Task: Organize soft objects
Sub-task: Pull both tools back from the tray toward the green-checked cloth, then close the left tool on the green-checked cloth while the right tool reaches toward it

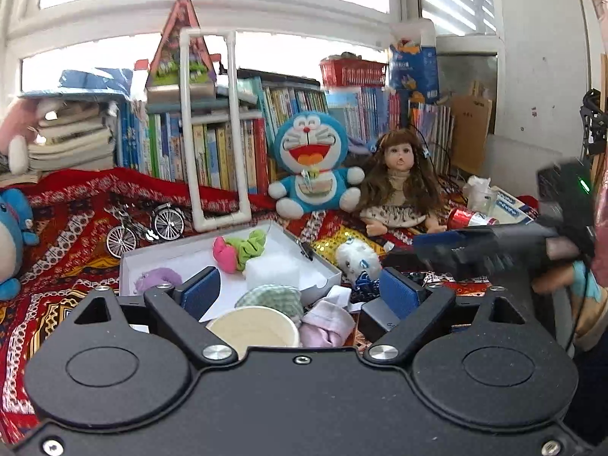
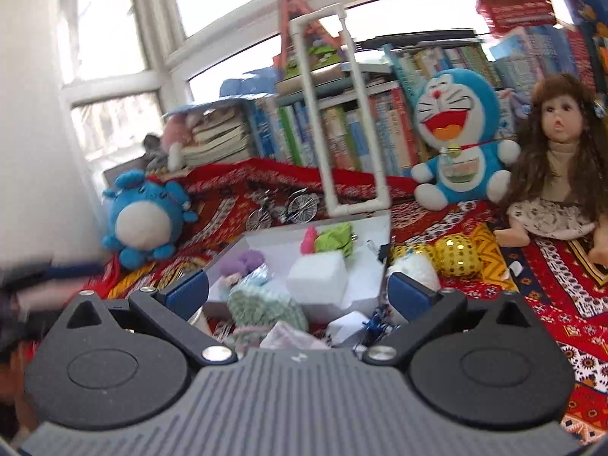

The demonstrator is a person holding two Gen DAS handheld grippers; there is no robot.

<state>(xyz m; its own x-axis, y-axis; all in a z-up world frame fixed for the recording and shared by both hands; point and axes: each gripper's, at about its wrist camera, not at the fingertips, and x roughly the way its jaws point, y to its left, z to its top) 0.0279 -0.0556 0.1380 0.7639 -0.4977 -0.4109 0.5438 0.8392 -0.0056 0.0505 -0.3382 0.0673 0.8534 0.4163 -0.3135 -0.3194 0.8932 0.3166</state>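
White box (image 1: 319,266) on the red patterned cloth (image 1: 76,228), holding a pink-and-green scrunchie (image 1: 237,249), a purple scrunchie (image 1: 157,277) and a foam block (image 1: 271,269). Just before it: checked green cloth (image 1: 271,298), paper cup (image 1: 252,328). Left gripper (image 1: 300,290) fingers spread, empty. Right gripper (image 2: 300,294) fingers likewise released.

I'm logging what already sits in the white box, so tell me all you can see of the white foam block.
The white foam block is a chunky cuboid with soft, slightly rounded edges and a matte, spongy-looking surface. It rests flat inside the white box, near its right wall, with the pink and green scrunchies just behind it. Neither gripper touches it.
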